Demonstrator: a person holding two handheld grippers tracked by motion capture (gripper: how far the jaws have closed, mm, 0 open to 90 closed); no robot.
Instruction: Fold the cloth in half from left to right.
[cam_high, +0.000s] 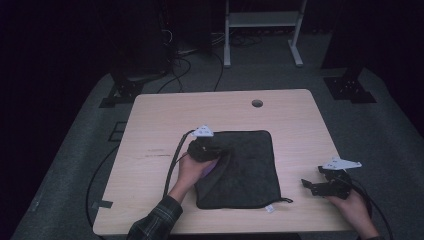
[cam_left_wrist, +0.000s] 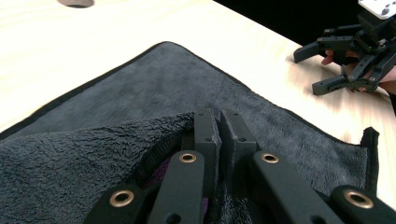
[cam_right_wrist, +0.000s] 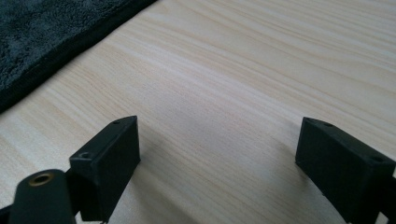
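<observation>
A dark grey towel (cam_high: 247, 167) lies flat on the light wood table (cam_high: 160, 120). Its left edge is lifted and folded inward. My left gripper (cam_high: 221, 156) is shut on that lifted edge, and the left gripper view has the jaws (cam_left_wrist: 219, 116) pressed together with the fuzzy fold (cam_left_wrist: 93, 154) between them, above the flat towel (cam_left_wrist: 154, 84). A bit of purple shows under the fold. My right gripper (cam_high: 311, 178) rests open on bare wood right of the towel, also seen far off (cam_left_wrist: 308, 71). Its own view has its jaws (cam_right_wrist: 219, 140) wide apart over the table (cam_right_wrist: 243, 65), with a towel corner (cam_right_wrist: 42, 28) at upper left.
A round cable hole (cam_high: 257, 103) sits near the table's far edge. A small white tag (cam_high: 270, 208) hangs at the towel's front right corner. Beyond the table stand a white frame (cam_high: 262, 20) and black stands (cam_high: 350, 85) on grey carpet, with cables on the floor.
</observation>
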